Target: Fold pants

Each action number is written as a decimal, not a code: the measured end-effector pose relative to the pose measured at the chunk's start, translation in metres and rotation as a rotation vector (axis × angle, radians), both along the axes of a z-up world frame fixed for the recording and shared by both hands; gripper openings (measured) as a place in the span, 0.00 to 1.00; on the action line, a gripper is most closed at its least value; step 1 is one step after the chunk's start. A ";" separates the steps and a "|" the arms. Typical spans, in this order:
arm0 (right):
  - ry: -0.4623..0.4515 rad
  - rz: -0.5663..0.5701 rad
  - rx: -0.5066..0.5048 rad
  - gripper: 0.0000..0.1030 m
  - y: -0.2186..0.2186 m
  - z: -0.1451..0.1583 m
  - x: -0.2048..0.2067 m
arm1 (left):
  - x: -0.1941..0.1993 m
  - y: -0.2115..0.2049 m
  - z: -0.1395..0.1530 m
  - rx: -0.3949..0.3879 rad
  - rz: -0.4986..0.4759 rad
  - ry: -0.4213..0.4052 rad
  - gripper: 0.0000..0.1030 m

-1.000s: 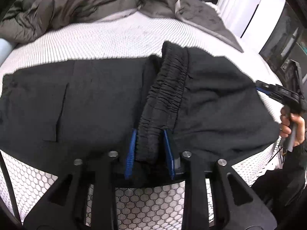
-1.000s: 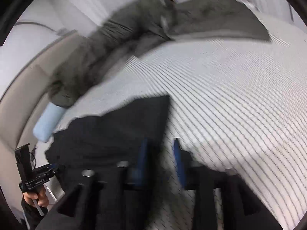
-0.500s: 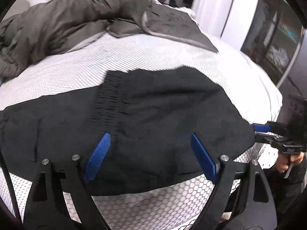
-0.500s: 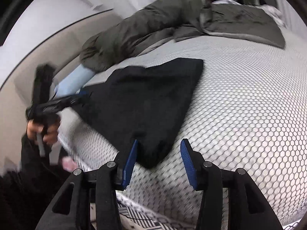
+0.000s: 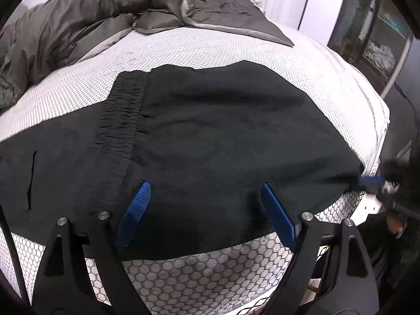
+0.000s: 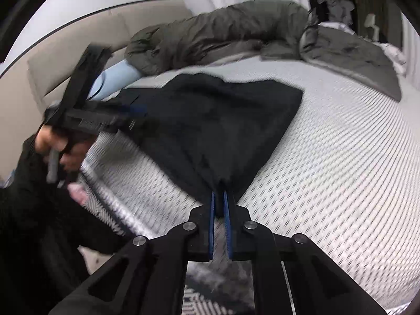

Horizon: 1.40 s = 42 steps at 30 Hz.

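The black pants [image 5: 215, 136] lie folded across the middle of the white bed [image 5: 204, 50]. The left gripper [image 5: 207, 210] hovers over their near edge at the lower centre, its jaws spread wide and holding nothing. The right gripper [image 6: 220, 204] is clamped tight on a corner of the pants — low in its own view.

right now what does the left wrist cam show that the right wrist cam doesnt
Only the left wrist view shows the elastic waistband, a pocket slit and the left gripper open over the black pants. Only the right wrist view shows the right gripper shut on a corner of the pants and a light blue pillow. Both show the white mattress and grey duvet.
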State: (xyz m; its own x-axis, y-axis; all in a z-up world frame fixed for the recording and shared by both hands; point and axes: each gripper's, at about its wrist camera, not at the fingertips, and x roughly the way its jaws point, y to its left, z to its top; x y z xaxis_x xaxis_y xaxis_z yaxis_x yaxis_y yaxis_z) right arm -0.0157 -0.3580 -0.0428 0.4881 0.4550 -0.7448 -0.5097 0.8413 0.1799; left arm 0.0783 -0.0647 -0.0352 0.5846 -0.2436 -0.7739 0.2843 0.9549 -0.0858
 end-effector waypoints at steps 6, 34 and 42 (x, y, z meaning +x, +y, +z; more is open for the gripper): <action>0.024 -0.050 0.080 0.60 -0.024 0.010 -0.002 | -0.014 -0.010 0.017 -0.050 -0.058 -0.037 0.82; 0.281 -0.420 0.304 0.14 -0.056 -0.042 0.263 | -0.003 -0.139 -0.038 0.133 -0.168 -0.002 0.95; 0.257 -0.420 0.313 0.54 -0.069 -0.015 0.229 | -0.001 -0.095 -0.001 0.045 -0.177 -0.046 0.96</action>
